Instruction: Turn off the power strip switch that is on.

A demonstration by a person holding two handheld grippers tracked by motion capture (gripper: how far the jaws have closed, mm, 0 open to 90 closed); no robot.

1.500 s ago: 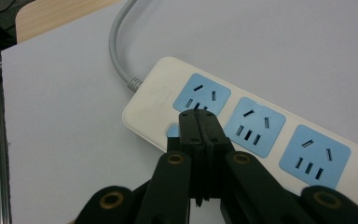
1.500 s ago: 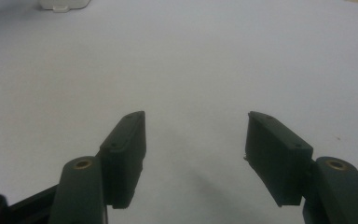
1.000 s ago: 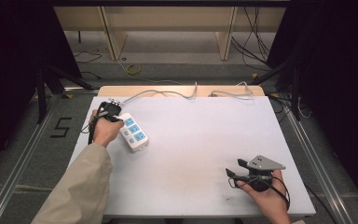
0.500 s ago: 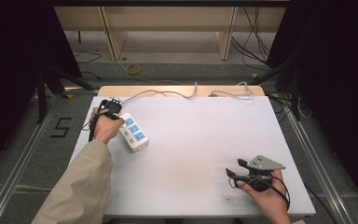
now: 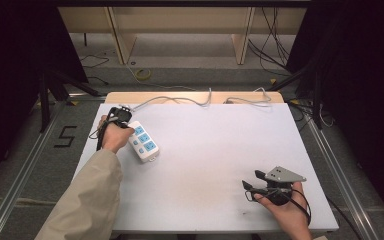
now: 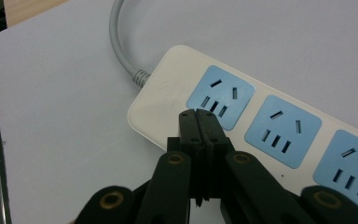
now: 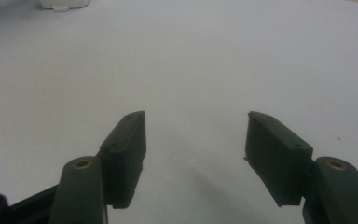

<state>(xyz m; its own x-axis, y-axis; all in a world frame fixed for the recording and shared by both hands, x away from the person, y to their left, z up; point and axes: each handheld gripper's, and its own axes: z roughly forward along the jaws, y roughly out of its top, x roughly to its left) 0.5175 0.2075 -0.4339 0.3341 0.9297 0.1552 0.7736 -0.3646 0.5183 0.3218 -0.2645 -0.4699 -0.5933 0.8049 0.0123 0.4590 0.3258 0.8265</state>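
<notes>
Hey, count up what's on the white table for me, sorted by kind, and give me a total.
Power strip, white with blue sockets: 1
Grey cable trailing from the strip: 1
Hand-held grippers: 2, the left gripper shut over the strip, the right gripper open over bare table
Total: 4

My tabletop (image 5: pixel 210 150) is a pale grey-white sheet, with a strip of bare wood along its far edge. A white power strip (image 5: pixel 143 142) with three blue sockets lies flat near the left side, its grey cord (image 5: pixel 172 99) trailing to the far edge.
</notes>
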